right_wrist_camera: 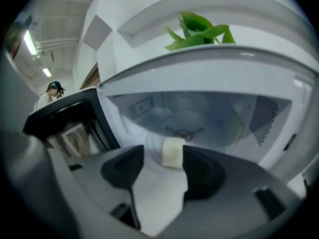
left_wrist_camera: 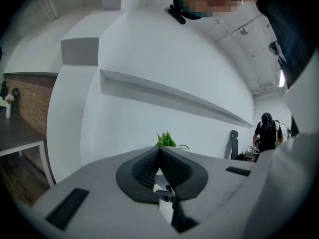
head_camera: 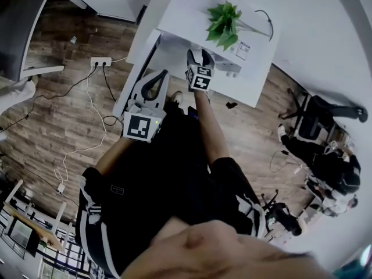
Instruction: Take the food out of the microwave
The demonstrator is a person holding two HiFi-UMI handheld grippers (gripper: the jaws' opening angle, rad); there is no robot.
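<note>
No legible text, labels or numbers

The right gripper point(right_wrist_camera: 160, 156) has its jaws apart with a pale yellow block point(right_wrist_camera: 173, 152) between them, facing the open microwave point(right_wrist_camera: 209, 111) with a leafy plant point(right_wrist_camera: 199, 29) on top.

Black T-shirt point(head_camera: 174, 179); grey, black-padded claws point(head_camera: 157, 80) with marker cubes point(head_camera: 143, 127).

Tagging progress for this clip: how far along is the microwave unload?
Done: the microwave door stands open. In hand: the right gripper, jaws apart, has the pale food block between them at the cavity's front edge, not yet pinched. Left: close on the block and lift it out. The left gripper is shut and empty.
</note>
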